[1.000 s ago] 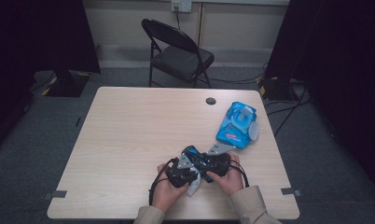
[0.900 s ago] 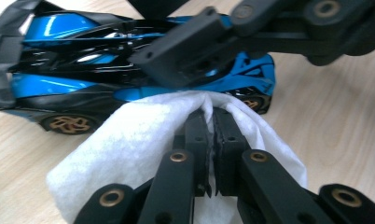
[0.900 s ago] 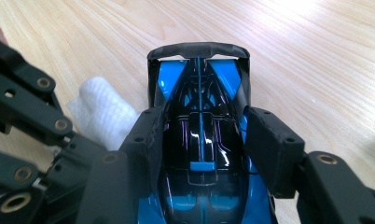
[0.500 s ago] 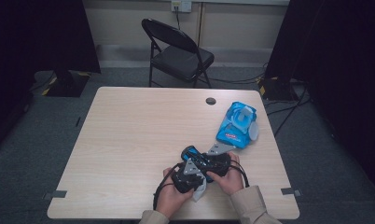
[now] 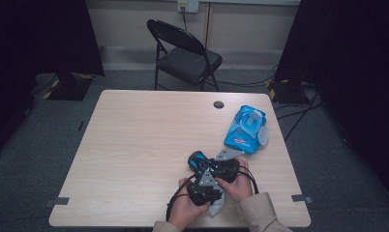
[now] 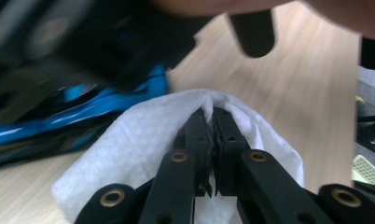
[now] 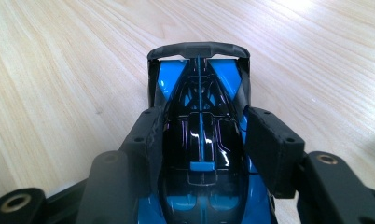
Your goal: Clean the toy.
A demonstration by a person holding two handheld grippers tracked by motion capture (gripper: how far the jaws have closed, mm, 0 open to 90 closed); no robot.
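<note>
Right now your right gripper [image 7: 202, 140] is clamped on a blue and black toy race car [image 7: 200, 135], one black jaw pressed against each flank of the body, with the rear wing pointing away from the camera over the light wood table [image 7: 55, 70]. From above, the toy car [image 5: 198, 160] sits low over the table's near right part, between your two hands, with the right gripper [image 5: 226, 166] behind it.

Your left gripper [image 6: 212, 140] has its jaws closed tight on a white wipe [image 6: 129, 154]; the cloth folds over both jaw tips and hangs down on either side. Just past it, in the left gripper view, the car's blue and black side [image 6: 83, 105] lies blurred and close, though you cannot tell whether the wipe touches it. In the high view your left gripper [image 5: 204, 186] is just beside the right one, with the wipe [image 5: 216, 207] trailing below it.

Farther back near the right edge lies a blue pack of wipes [image 5: 246, 128], well apart from both hands.
</note>
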